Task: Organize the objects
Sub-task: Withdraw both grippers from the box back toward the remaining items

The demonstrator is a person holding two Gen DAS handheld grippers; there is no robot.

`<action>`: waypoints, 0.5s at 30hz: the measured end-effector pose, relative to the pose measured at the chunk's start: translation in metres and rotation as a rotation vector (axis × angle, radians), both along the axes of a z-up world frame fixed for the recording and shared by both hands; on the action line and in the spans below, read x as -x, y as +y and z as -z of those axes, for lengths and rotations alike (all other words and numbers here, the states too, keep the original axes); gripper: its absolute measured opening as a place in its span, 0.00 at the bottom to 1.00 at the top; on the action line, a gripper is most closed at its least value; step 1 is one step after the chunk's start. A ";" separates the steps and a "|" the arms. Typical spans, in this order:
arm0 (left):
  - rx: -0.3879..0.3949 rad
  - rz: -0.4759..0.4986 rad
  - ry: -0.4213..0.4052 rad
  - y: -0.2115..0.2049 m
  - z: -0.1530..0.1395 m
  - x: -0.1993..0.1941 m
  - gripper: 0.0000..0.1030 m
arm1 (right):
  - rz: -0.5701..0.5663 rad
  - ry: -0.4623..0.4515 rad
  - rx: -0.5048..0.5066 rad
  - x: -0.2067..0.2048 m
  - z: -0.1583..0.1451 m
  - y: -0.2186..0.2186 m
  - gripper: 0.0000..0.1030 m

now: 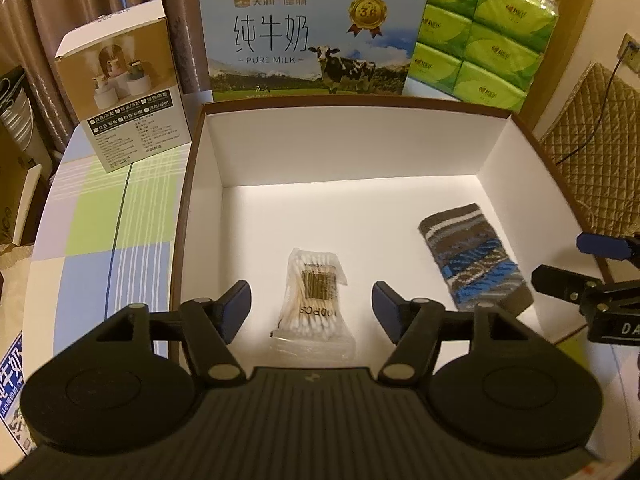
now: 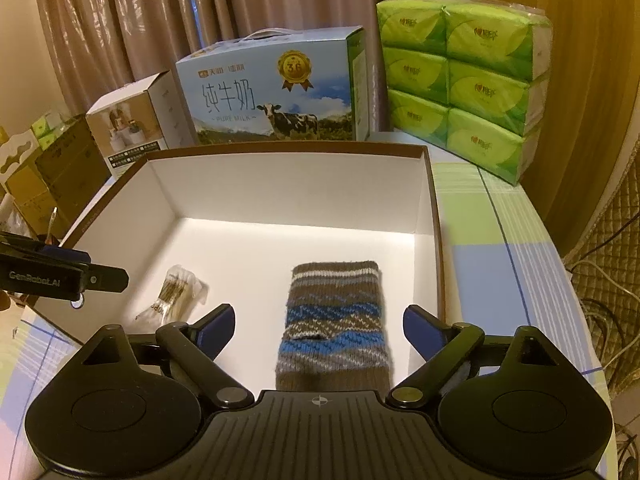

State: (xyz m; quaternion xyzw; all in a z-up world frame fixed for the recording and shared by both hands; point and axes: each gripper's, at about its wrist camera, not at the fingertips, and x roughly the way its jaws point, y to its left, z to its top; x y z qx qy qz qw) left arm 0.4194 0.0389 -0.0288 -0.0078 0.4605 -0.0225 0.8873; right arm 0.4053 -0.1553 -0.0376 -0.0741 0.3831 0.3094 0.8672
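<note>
Your left gripper (image 1: 311,312) has its fingers spread wide, holding nothing — the bag of cotton swabs (image 1: 313,299) lies on the box floor between them. Your right gripper (image 2: 319,330) is just as wide and empty, straddling the striped knitted sock (image 2: 335,322), which lies flat near the right wall. Both items rest apart inside the white-lined box (image 1: 352,148). Behind it stand a milk carton (image 1: 308,36), green tissue packs (image 1: 480,28) and a small product box (image 1: 128,92) — all on the checked tablecloth (image 1: 104,216).
</note>
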 end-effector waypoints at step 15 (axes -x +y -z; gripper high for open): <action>0.031 -0.010 -0.059 0.001 -0.029 0.038 0.66 | -0.006 -0.026 -0.058 0.023 -0.022 -0.010 0.89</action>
